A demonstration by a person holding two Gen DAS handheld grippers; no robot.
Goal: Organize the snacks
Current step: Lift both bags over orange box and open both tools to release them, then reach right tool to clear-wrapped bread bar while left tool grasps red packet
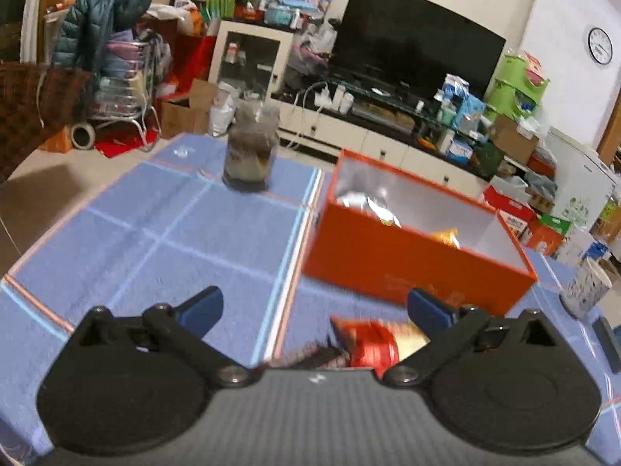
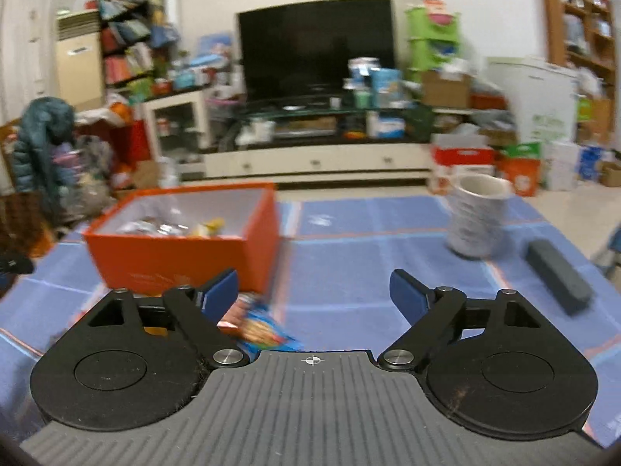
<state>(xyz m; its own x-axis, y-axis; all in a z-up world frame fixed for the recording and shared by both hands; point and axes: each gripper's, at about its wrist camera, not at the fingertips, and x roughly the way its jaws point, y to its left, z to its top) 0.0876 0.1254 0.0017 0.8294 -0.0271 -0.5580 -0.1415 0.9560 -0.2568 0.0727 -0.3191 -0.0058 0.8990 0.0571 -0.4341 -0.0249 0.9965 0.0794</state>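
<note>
Red snack packet [image 1: 372,343] shows left; blue packet [image 2: 268,328] right

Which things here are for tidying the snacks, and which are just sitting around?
For the snack job:
- orange box, some snacks already inside
- red snack packet on the cloth
- blue snack packet on the cloth

Just lying about:
- jar
- patterned cup
- dark grey bar
- TV

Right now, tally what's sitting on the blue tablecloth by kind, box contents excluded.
Orange box: 1
Loose snack packets: 2 (red, blue)
Jar: 1
Patterned cup: 1
Dark grey block: 1
Total: 6
</note>
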